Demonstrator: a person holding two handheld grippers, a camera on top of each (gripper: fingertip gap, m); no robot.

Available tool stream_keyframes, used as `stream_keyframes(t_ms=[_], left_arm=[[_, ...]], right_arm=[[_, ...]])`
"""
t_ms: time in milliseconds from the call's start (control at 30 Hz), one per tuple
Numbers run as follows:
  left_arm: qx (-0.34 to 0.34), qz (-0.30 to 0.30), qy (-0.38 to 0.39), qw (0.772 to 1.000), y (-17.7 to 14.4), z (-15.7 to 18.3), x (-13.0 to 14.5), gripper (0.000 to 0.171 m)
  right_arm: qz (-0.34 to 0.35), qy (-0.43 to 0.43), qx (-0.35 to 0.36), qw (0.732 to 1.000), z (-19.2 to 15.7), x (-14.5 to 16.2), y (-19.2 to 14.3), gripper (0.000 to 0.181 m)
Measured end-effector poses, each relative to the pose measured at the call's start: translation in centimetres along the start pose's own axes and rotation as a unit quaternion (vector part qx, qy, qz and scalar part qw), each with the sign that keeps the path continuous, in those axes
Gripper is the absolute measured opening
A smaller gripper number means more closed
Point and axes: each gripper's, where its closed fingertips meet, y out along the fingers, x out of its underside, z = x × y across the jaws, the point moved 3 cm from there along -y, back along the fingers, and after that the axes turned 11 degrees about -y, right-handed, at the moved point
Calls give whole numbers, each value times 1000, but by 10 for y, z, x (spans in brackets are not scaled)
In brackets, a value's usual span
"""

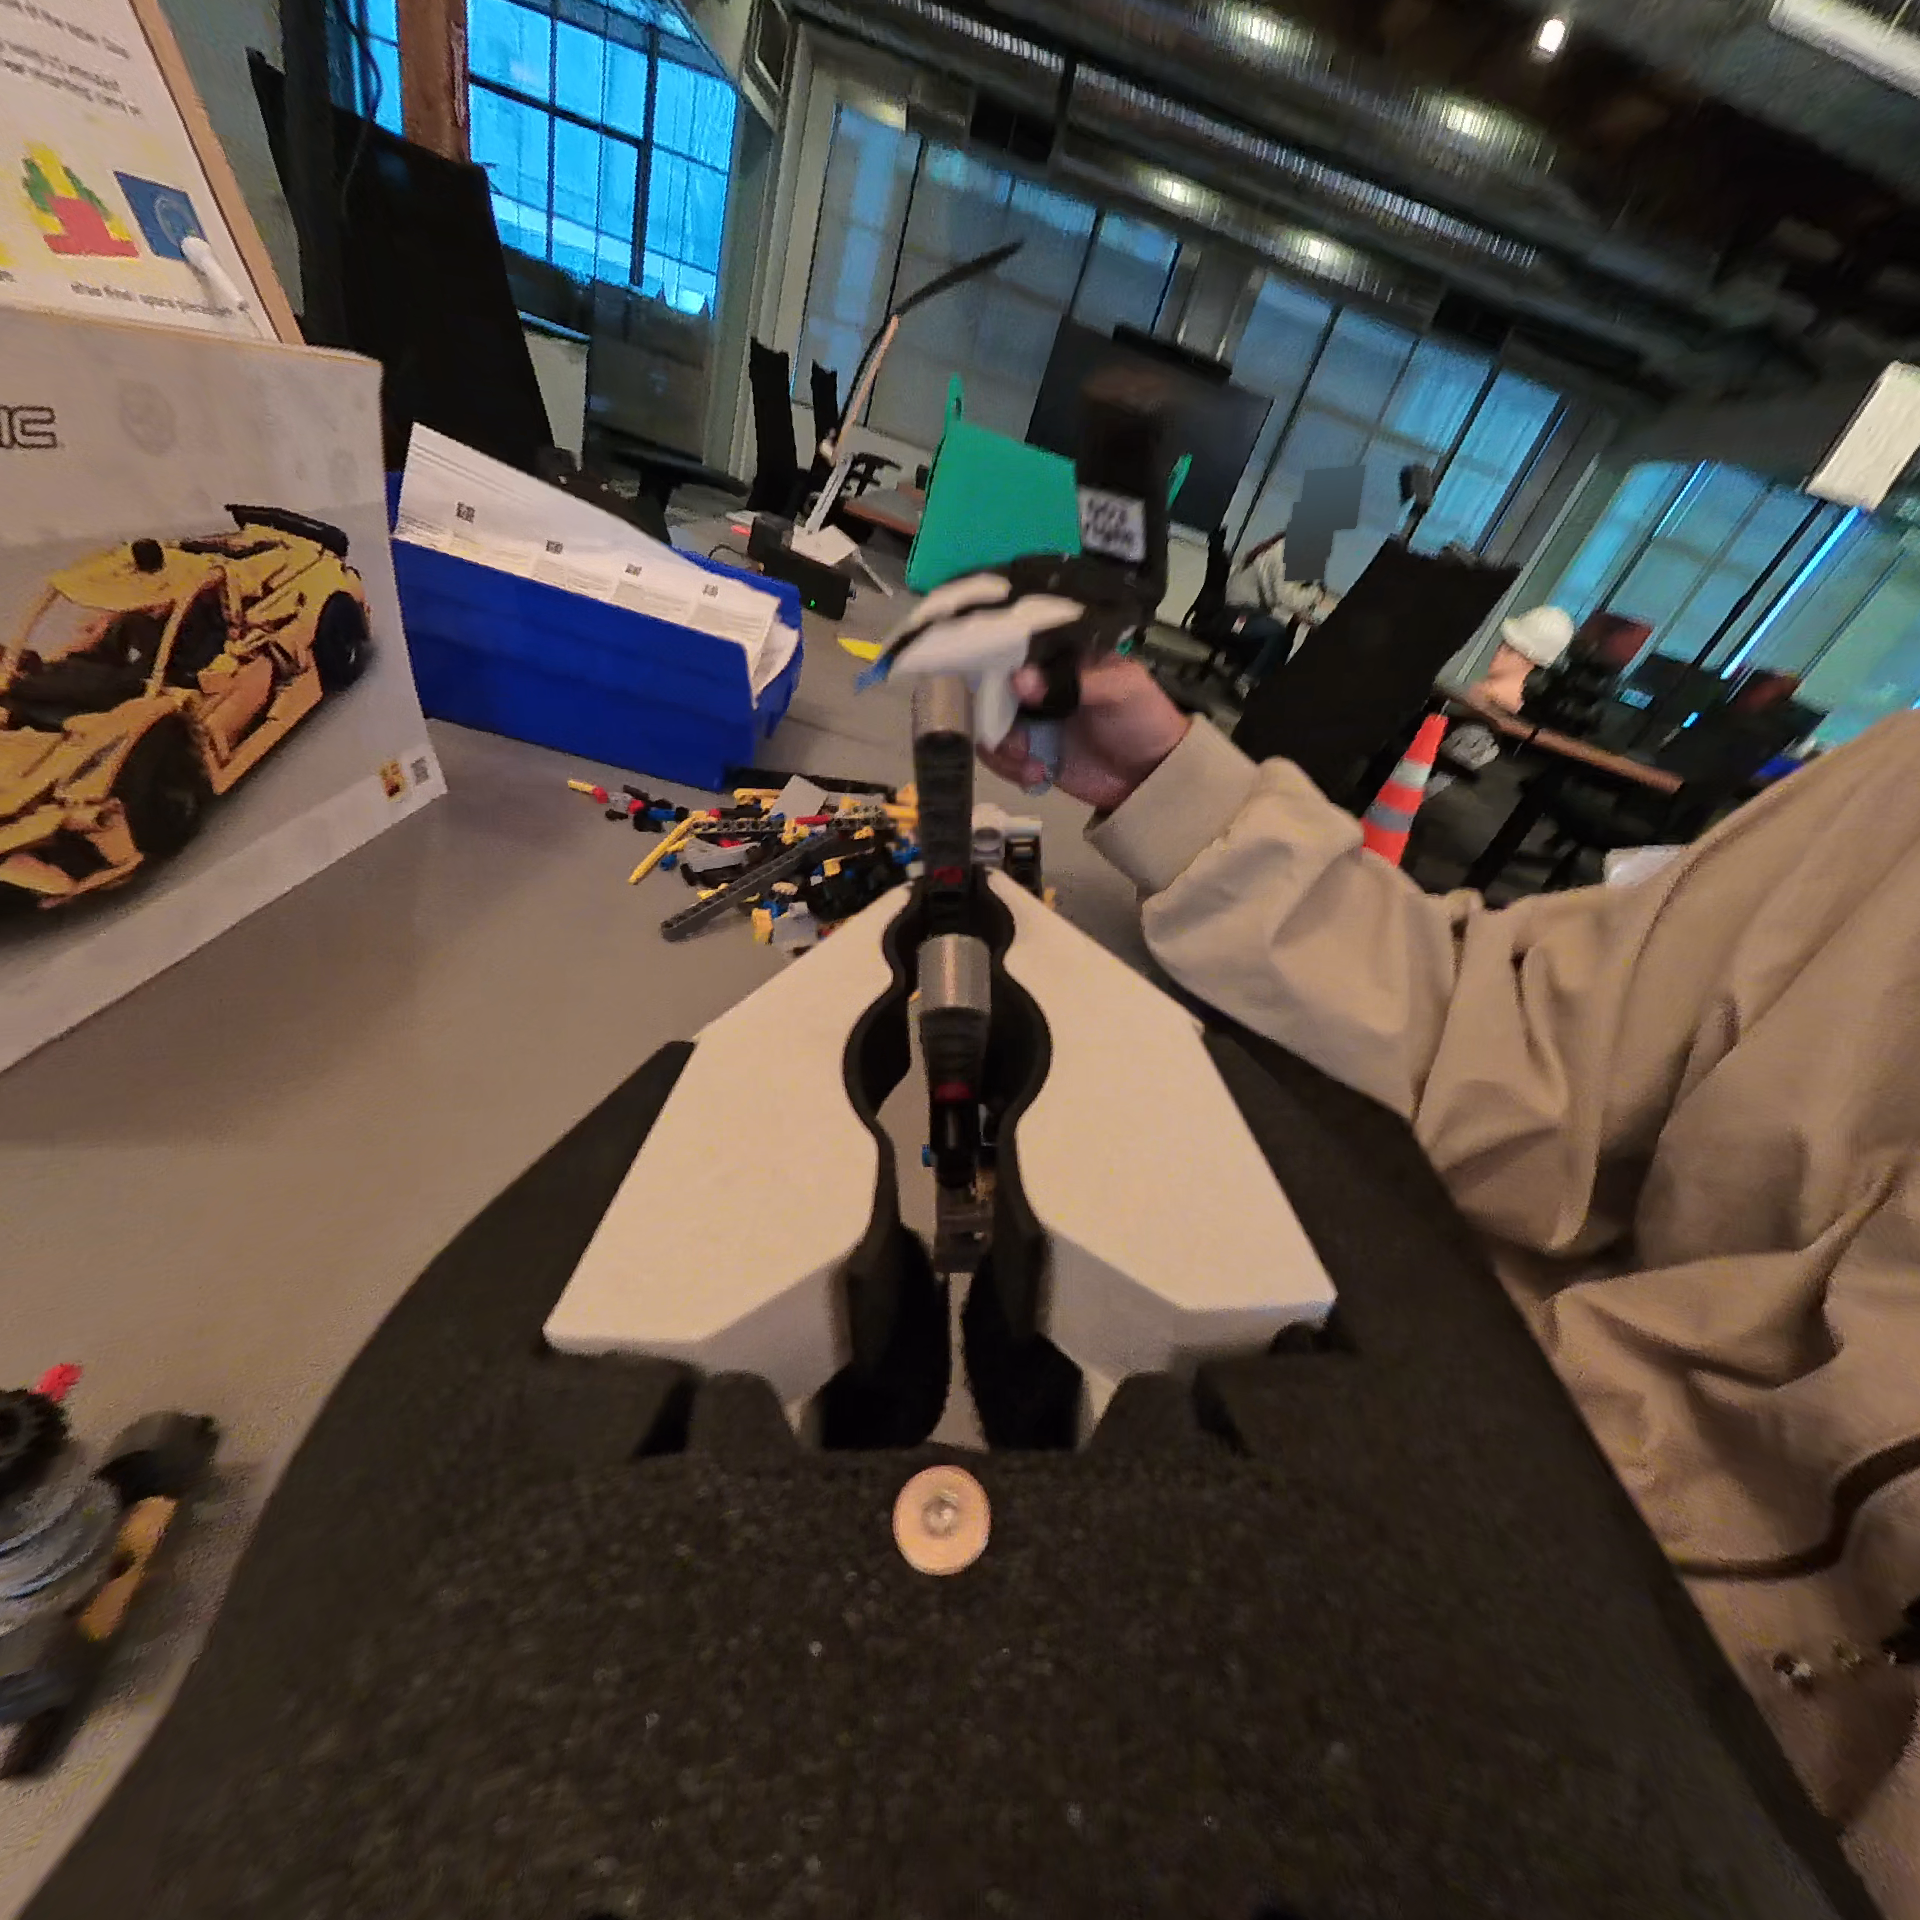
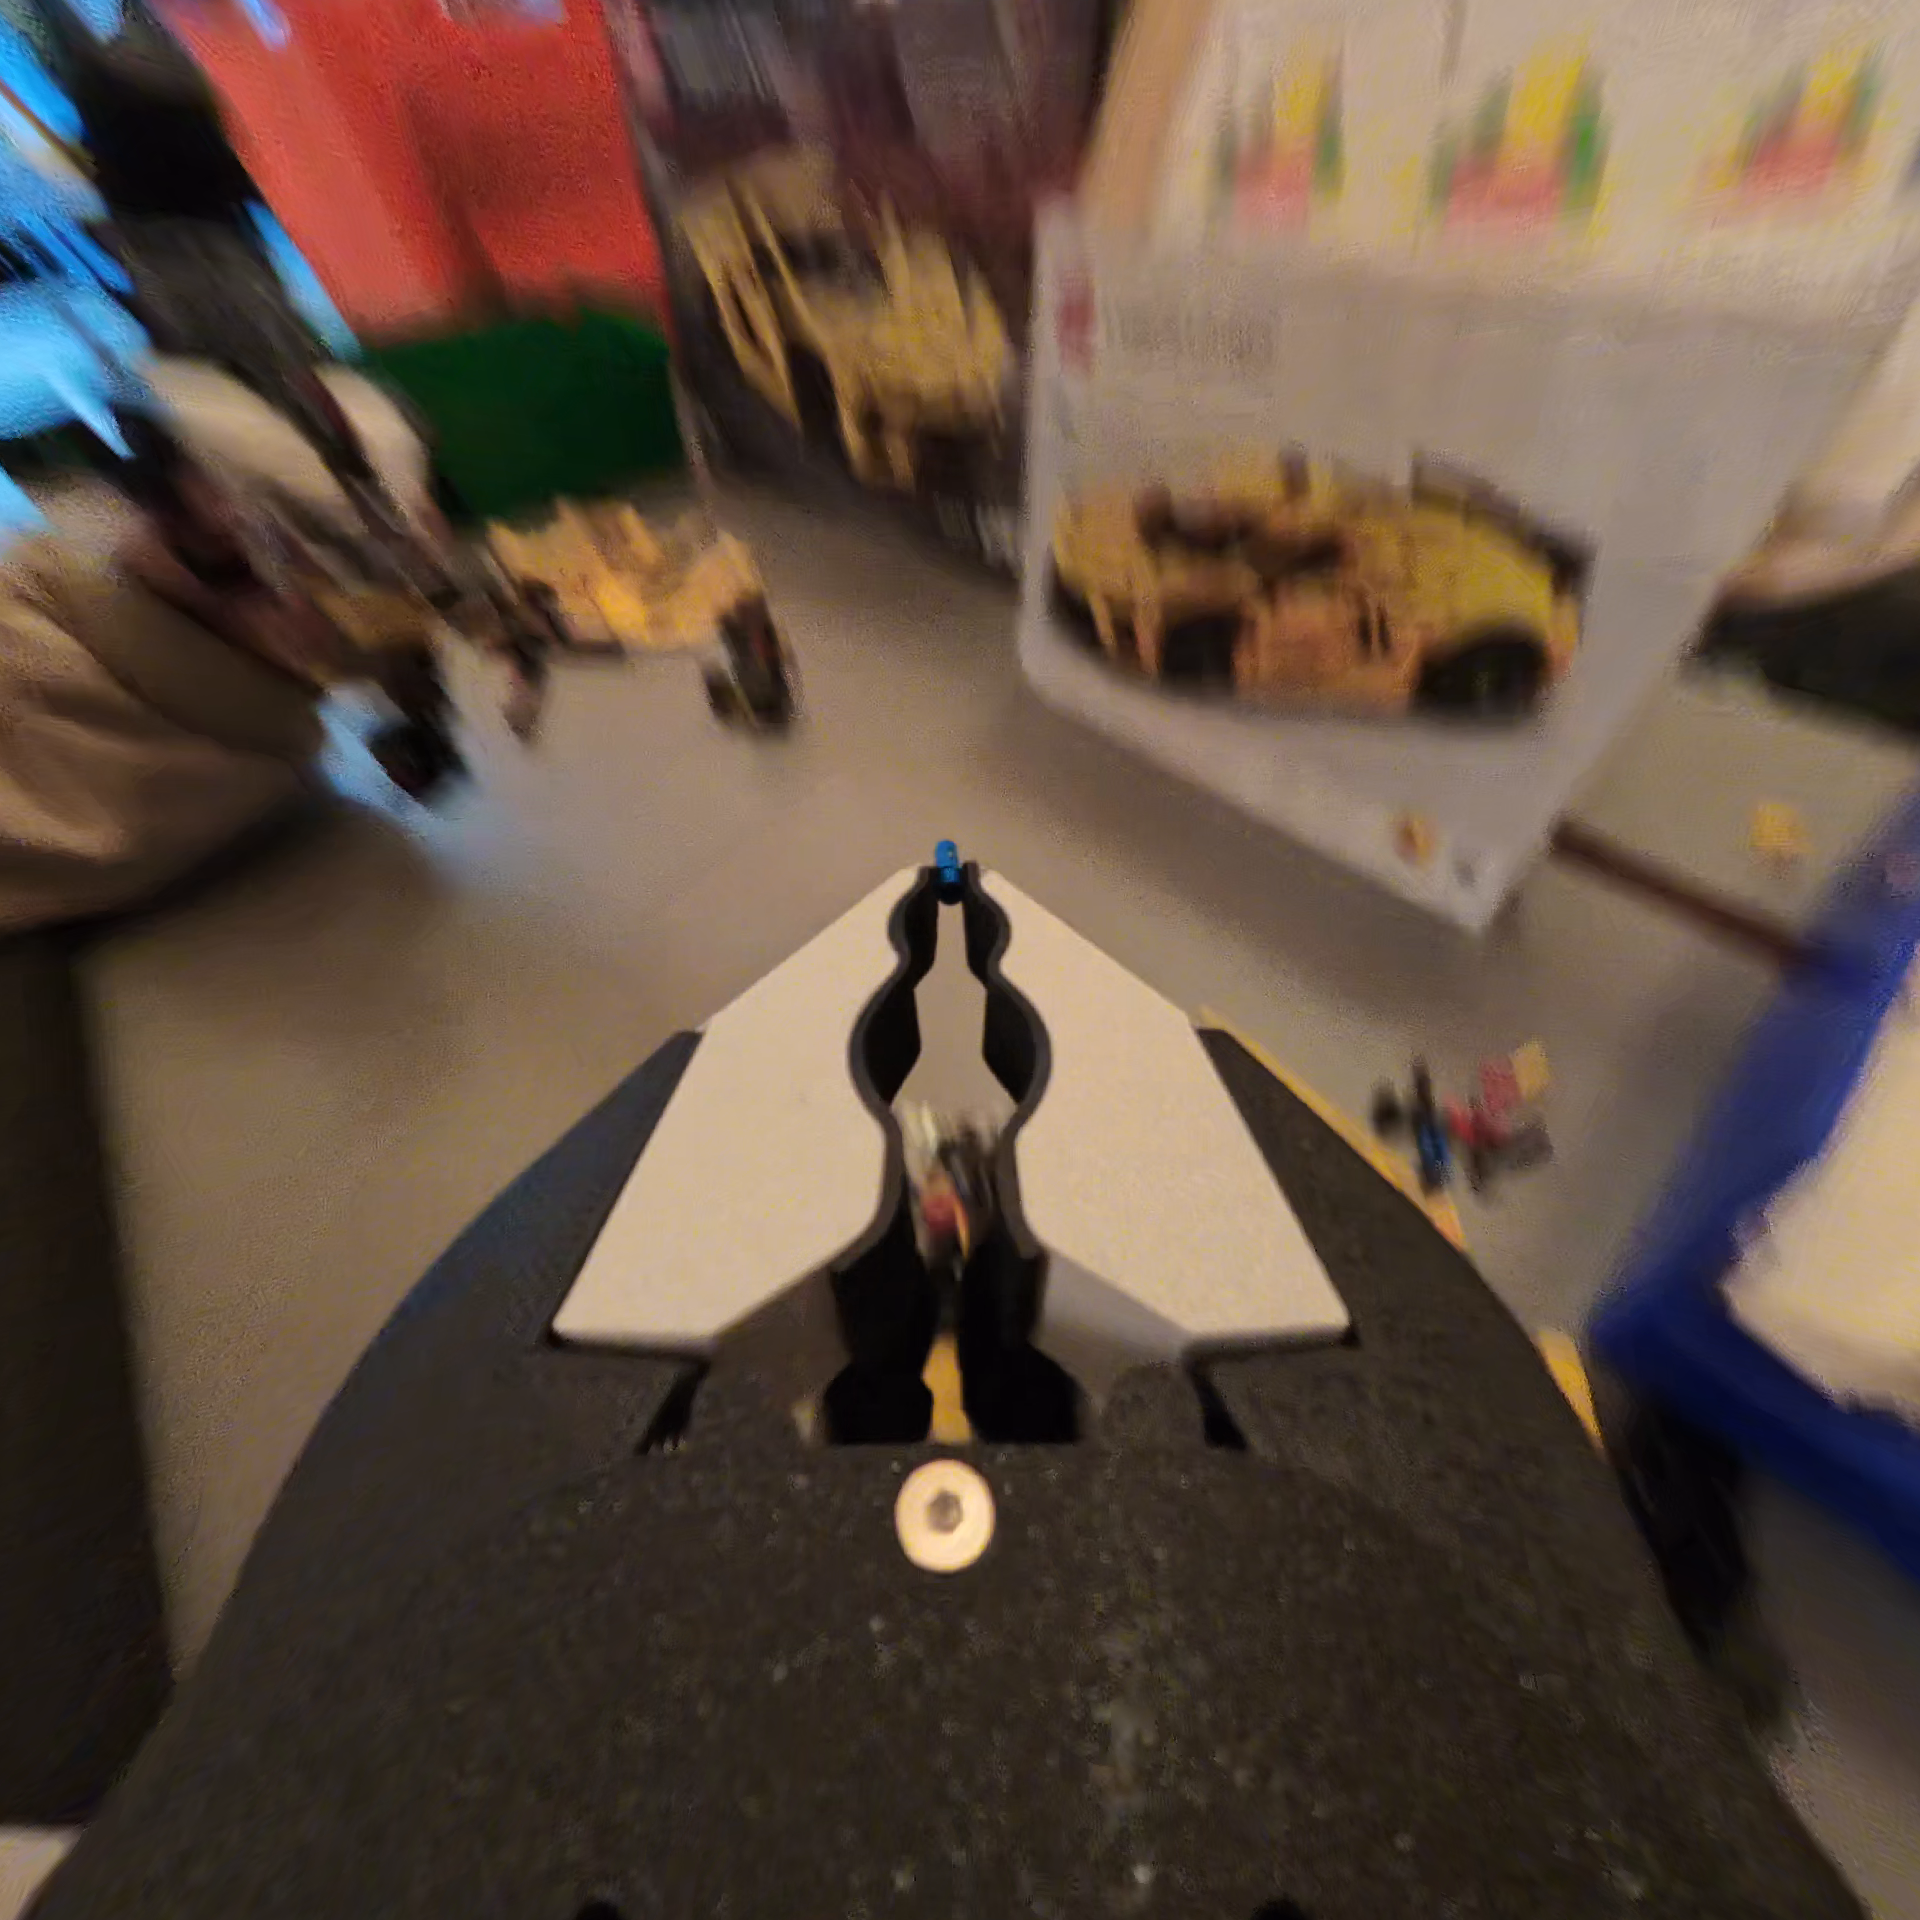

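Left wrist view: the left gripper [image 1: 951, 883] is clamped on a slim black-and-silver toy-brick shaft assembly [image 1: 948, 831] held above the grey table [image 1: 468, 997], loose bricks [image 1: 790, 842] beyond; right wrist view, blurred: the right gripper [image 2: 948, 883] pinches a small blue peg [image 2: 947, 864] at its tips.

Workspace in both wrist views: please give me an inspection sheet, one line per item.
Surface: grey table, one continuous top.
Job's things: long assembly of black and grey toy-brick parts; small blue pin.
Clutter: loose pile of toy-brick pieces; blue bin with papers; booklet with yellow car picture; part-built wheeled piece.
Grippers: left hand-held gripper shut on the assembly; right hand-held gripper shut on the pin at its tips.
Cables: nothing seen on the table.
Surroundings: large windows, orange cone, people at desks; right wrist view is heavily blurred.
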Motion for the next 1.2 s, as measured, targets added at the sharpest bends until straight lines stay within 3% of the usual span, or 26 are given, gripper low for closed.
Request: stream_keyframes(t_ms=[67,100,267,333,400,467,533,600,667,767,1067,1200], left_arm=[[6,19,-26,999,2,-2,-3,7],[0,30,-44,999,2,-7,-4,7],[14,102,-174,979,2,-27,-8,7],[47,120,-202,971,2,-26,-9,7],[72,126,-212,966,3,-22,-10,7],[78,109,-200,971,7,-18,-7,7],[77,90,-181,976,11,-12,-3,7],[82,82,-174,978,13,-8,-2,7],[85,82,-176,977,14,-6,-2,8],[85,79,-180,977,17,-6,0,8],[55,59,-201,976,19,-20,11,7],[33,24,-184,982,25,-21,21,7]], right_arm=[[-146,21,2,989,1,45,-3,3],[-185,28,-13,982,-5,58,-6,4],[-238,17,32,970,7,82,-12,22],[-199,10,38,979,8,65,-4,25],[-104,-15,16,994,-7,26,17,25],[51,-8,-71,996,-46,-28,41,23],[141,36,-163,976,-81,-61,60,18],[141,79,-264,951,-114,-65,76,19],[125,98,-298,941,-126,-62,85,21],[175,123,-303,929,-128,-71,84,20],[137,164,-266,940,-121,-57,101,32],[102,195,-279,935,-127,-47,108,20]])
